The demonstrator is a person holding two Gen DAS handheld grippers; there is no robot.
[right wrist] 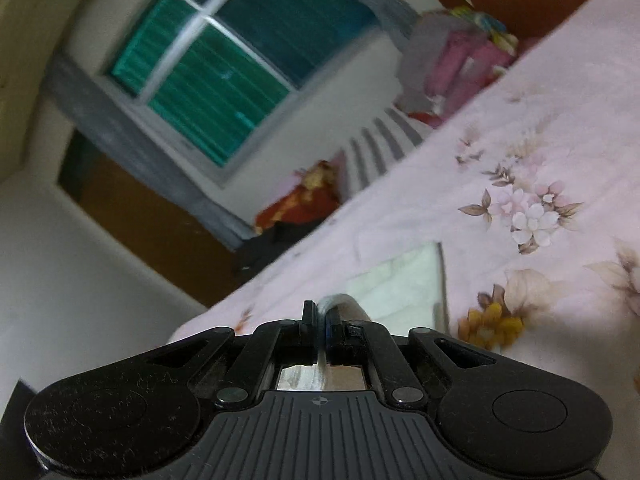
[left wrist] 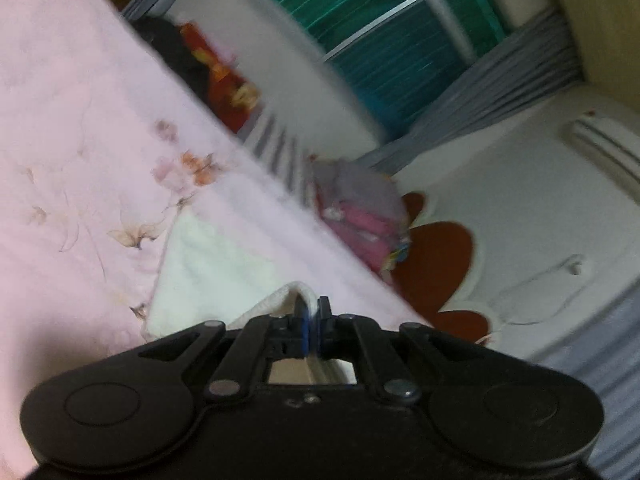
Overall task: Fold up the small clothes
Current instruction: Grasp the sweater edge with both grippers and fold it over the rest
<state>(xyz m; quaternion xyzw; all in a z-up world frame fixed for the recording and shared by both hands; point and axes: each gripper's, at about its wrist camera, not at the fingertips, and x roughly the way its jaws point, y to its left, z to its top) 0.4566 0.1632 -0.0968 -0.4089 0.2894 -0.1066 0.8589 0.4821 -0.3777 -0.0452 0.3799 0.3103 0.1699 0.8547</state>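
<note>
1. The left tool [left wrist: 311, 316] is clenched on an edge of the small white fluffy cloth [left wrist: 212, 264]; a fold of the fabric is rising between its two black fingers and is pinched there.

2. The right tool [right wrist: 322, 320] is also clenched, and it is gripping another part of the same white cloth [right wrist: 404, 284]; a thin pale strip of fabric is showing between its closed fingers.

3. The white cloth is lying on the bed with the pink flowered sheet [left wrist: 72, 128], near the edge of the bed, while the two held parts are lifted a little above the rest of it.

4. Both views are blurred, so I cannot tell exactly which corners are being held or how many layers the cloth has.

5. As I am judging it, one fold is in progress: the near edge is being held up by both tools but is not yet laid down on the far part of the cloth.

6. What is left seems to be to lay this edge flat, to let go, and perhaps to make one more fold.

7. A pile of pink and grey clothes [left wrist: 360, 208] is sitting beyond the bed; whether they belong to the task I cannot tell.
</note>
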